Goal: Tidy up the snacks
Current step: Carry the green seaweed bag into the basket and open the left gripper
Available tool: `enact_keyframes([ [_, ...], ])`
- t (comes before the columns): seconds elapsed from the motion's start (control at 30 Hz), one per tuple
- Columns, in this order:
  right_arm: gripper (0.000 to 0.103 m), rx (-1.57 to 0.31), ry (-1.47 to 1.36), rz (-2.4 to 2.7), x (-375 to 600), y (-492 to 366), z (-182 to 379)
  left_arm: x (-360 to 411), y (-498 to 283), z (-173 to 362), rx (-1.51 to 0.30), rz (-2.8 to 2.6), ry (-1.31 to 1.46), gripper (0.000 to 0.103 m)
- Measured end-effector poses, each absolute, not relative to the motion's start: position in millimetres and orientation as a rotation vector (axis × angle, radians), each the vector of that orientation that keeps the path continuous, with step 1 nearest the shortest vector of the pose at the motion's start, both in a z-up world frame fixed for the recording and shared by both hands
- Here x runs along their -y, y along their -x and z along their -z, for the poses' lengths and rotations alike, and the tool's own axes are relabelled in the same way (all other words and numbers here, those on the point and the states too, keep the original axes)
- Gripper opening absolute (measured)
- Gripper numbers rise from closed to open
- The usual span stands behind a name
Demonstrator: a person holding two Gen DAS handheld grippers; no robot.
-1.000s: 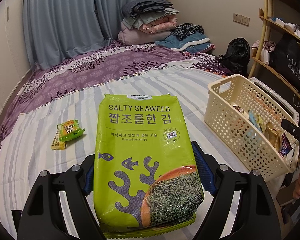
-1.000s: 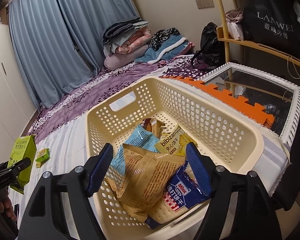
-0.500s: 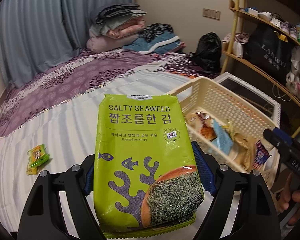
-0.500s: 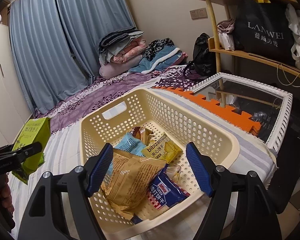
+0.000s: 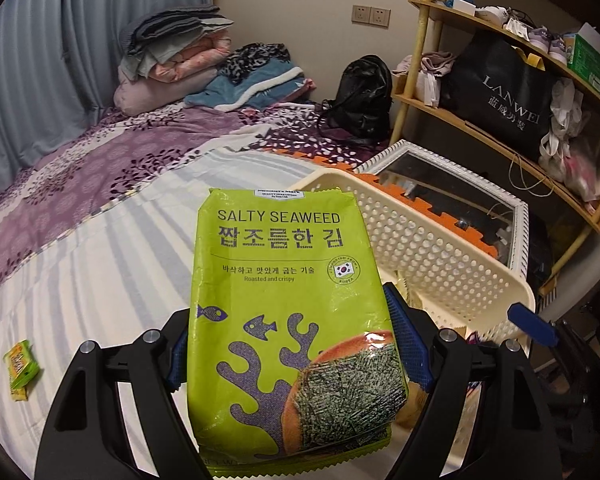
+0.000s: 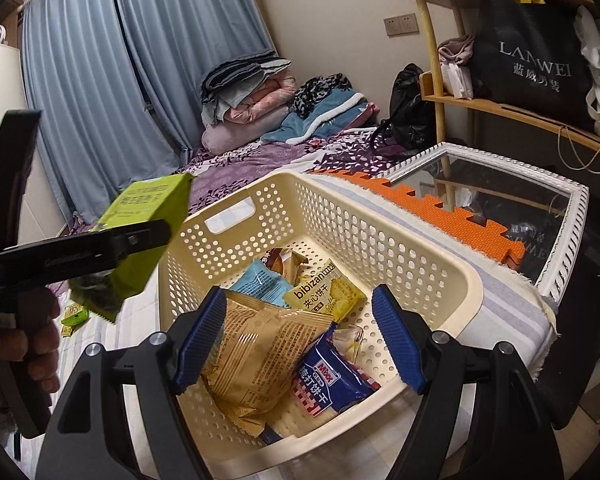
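Observation:
My left gripper is shut on a big green salty seaweed bag and holds it upright in the air beside the cream plastic basket. In the right wrist view the bag hangs at the basket's left rim, held by the left gripper. My right gripper is open and empty over the near end of the basket. Inside lie a tan packet, a blue cracker pack, a yellow biscuit pack and a light blue pack.
Small green and yellow snack packs lie on the striped bedsheet at the left. A white-framed mirror and orange foam mat lie behind the basket. A wooden shelf with a black bag stands at the right.
My left gripper has carried the seaweed bag to the right, from the middle of the bed to the basket's left rim. The right gripper has stayed open over the basket.

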State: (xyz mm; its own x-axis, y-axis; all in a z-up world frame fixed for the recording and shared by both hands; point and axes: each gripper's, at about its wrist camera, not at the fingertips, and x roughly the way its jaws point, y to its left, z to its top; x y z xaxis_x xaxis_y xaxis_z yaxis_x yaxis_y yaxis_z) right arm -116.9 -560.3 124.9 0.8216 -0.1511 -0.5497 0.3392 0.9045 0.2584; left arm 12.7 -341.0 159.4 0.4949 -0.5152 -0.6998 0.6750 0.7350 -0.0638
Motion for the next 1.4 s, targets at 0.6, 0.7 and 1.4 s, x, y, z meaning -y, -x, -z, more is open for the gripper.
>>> enact_keyframes([
  [0.6,0.075,-0.553,-0.363,0.241,557.1,109.2,-123.4,325.8,-35.2,-155.0,-0.755,0.645,-0.222,0.098],
  [0.7,0.075,-0.555,-0.362,0.233,553.7,107.4,-123.7,317.5,-31.4,-152.8,-0.744,0.633,-0.234,0.098],
  [1.4,0.075,-0.549,-0.328,0.211,535.0,105.9,-135.6,331.2,-47.8,-122.9,-0.787,0.604,-0.266,0.1],
])
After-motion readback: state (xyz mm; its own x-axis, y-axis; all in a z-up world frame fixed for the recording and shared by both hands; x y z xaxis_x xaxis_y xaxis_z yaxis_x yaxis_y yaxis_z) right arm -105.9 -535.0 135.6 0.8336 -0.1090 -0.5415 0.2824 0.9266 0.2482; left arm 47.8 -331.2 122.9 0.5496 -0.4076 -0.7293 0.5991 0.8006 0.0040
